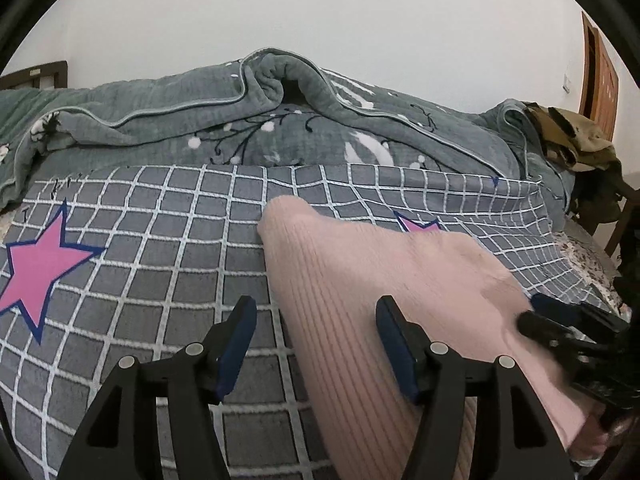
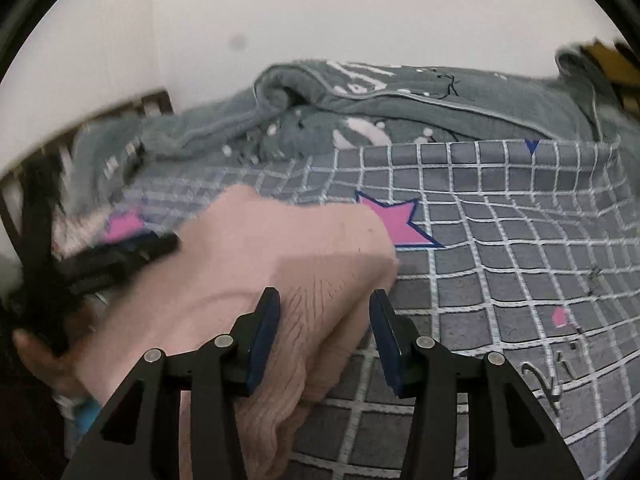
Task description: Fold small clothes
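The pink ribbed knit garment [image 1: 384, 280] is lying on the checked bedspread [image 1: 160, 248], long axis running away from both grippers. The left gripper [image 1: 316, 344] is standing half open and empty over its left edge. The right gripper [image 2: 324, 336], half open, is straddling a raised fold without clamping it.

Left wrist fisheye low and close over the grey white-gridded star-print bedspread [image 1: 168, 264], facing twelve o'clock toward the rumpled grey-green floral quilt [image 1: 280, 120], right wrist fisheye equally near, same heading, both sharing the ribbed pink knit garment [image 1: 360, 280].

A pale pink ribbed knit garment [image 1: 384, 288] lies rumpled on my bed's grey checked cover with pink stars. Its rounded far end rests flat; the near part bunches in soft folds.
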The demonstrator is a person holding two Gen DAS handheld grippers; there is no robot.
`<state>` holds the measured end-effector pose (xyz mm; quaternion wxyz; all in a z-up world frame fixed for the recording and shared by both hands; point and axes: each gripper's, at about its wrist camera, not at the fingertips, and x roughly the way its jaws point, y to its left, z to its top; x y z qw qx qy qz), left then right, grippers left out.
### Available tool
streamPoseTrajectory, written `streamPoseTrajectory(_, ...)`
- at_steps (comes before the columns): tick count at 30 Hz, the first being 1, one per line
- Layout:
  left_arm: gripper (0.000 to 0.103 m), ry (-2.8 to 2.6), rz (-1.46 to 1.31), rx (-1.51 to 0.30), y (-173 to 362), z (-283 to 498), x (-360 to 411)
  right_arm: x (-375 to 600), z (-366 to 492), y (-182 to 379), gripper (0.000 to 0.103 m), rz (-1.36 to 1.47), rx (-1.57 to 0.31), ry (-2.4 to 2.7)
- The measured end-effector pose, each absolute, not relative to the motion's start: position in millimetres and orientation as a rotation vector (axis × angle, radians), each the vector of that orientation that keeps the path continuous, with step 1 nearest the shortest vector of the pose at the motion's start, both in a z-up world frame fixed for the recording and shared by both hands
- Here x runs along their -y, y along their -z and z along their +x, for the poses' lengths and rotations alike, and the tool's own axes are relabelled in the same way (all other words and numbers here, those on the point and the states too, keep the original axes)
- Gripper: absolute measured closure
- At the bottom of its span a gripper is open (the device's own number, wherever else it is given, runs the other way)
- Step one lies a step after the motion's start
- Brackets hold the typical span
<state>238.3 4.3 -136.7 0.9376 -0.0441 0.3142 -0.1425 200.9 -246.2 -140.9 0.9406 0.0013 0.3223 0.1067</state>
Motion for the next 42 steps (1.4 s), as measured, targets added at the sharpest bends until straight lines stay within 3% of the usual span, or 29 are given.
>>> streamPoseTrajectory(9,0.041,0.279,-0.07,-0.628,133,215,-3,250,201,145,0.058,-0.029,-0.66,-0.112)
streamPoseTrajectory(12,0.04,0.277,-0.069,-0.627,131,209,-3,247,201,149,0.077,-0.037,-0.665,-0.12)
streamPoseTrajectory(13,0.039,0.276,-0.072,-0.629,131,207,-3,245,202,150,0.097,-0.051,-0.672,-0.11)
streamPoseTrajectory(15,0.039,0.266,-0.073,-0.637,130,206,-3,241,203,154,0.097,-0.07,-0.692,-0.099)
streamPoseTrajectory(22,0.039,0.255,-0.102,-0.65,127,190,-9,249,191,141,0.094,0.009,-0.657,-0.12)
streamPoseTrajectory(27,0.036,0.272,-0.096,-0.662,127,174,-6,242,174,125,0.073,-0.018,-0.608,-0.113)
streamPoseTrajectory(29,0.036,0.279,-0.08,-0.672,128,168,-1,242,166,121,0.057,0.002,-0.609,-0.121)
streamPoseTrajectory(30,0.036,0.276,-0.064,-0.679,129,164,4,241,161,121,0.055,0.02,-0.615,-0.125)
streamPoseTrajectory(42,0.036,0.177,-0.079,-0.732,127,114,2,248,99,122,0.055,0.086,-0.691,-0.113)
